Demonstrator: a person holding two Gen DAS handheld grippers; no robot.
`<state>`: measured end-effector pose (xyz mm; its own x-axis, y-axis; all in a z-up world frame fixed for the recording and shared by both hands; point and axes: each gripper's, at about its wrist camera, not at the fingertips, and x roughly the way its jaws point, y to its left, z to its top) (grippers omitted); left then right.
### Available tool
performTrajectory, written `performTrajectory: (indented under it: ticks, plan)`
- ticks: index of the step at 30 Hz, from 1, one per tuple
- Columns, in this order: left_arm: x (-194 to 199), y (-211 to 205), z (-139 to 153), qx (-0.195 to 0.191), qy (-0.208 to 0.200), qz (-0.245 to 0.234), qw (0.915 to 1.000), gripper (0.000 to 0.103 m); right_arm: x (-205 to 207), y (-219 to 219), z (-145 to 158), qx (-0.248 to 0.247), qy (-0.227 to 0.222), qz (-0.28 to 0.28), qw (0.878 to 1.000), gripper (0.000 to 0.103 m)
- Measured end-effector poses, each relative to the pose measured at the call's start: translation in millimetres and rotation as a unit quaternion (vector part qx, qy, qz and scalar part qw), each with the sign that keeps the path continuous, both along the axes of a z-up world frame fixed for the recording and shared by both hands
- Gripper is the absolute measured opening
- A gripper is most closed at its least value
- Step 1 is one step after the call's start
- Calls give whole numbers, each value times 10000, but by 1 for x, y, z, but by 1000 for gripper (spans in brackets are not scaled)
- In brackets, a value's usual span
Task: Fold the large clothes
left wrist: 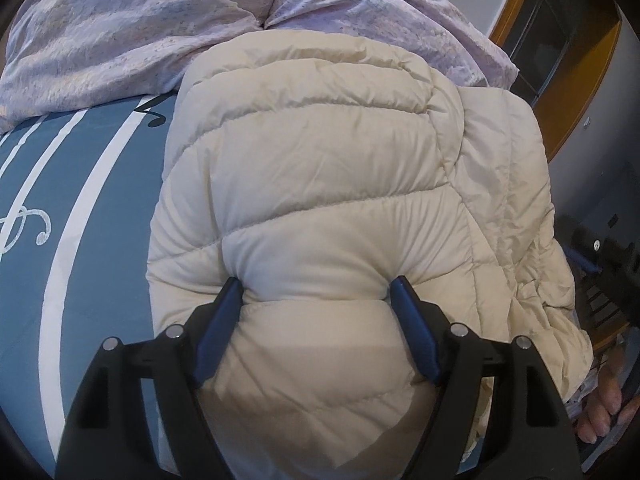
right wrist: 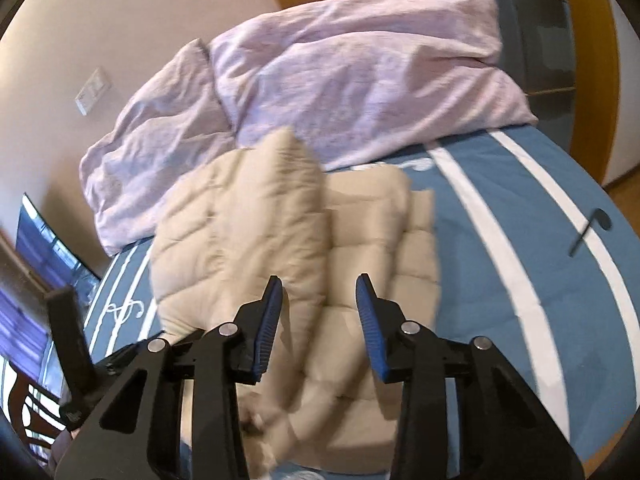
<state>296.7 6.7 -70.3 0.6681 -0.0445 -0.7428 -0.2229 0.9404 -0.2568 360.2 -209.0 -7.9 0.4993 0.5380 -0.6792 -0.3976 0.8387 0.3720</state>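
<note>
A cream puffer jacket [left wrist: 340, 160] lies partly folded on a blue bed sheet [left wrist: 100, 200] with white stripes. My left gripper [left wrist: 318, 288] points down onto the jacket's near end. A thick puffy roll bulges between its blue pads, and creases run out from both fingertips, so it is shut wide on the jacket. In the right wrist view the jacket [right wrist: 248, 220] is blurred, with one flap standing up on the left. My right gripper [right wrist: 319, 280] hovers above it with a clear gap between its pads, and nothing is pinched there.
A crumpled lilac duvet [left wrist: 140, 32] is heaped behind the jacket, across the far side of the bed [right wrist: 340, 80]. The striped blue sheet [right wrist: 500, 240] lies bare to the jacket's right. A wooden door frame [left wrist: 580, 80] stands at the right. A hand [left wrist: 604, 412] holds the other gripper's handle at the lower right.
</note>
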Motion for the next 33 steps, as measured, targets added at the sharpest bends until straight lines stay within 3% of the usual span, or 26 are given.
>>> performTrajectory:
  ticks: [4,8,17,24,29,33]
  plan:
    - [0,-1,-1,34,6,-19,10000,75,-5,17,-7,-218,-23,97,9997,40]
    - [-1,1,1,-29,-24,-60,10000,76,3,26,-48,-1076,335,-64,9936,35]
    - [-3,14,25,-233,-189,-119,9995,71,15,19,-70,-973,645,-140,9931,33]
    - [11,32,48,216,-301,127,9992,71,16,18,-72,-908,639,-114,9937,33]
    - [34,41,55,960,-295,357,9943,71,14,14,-75,-807,622,-123,9947,33]
    - [53,47,35,897,-105,381,9952,73,12,12,-74,-818,596,-133,9948,33]
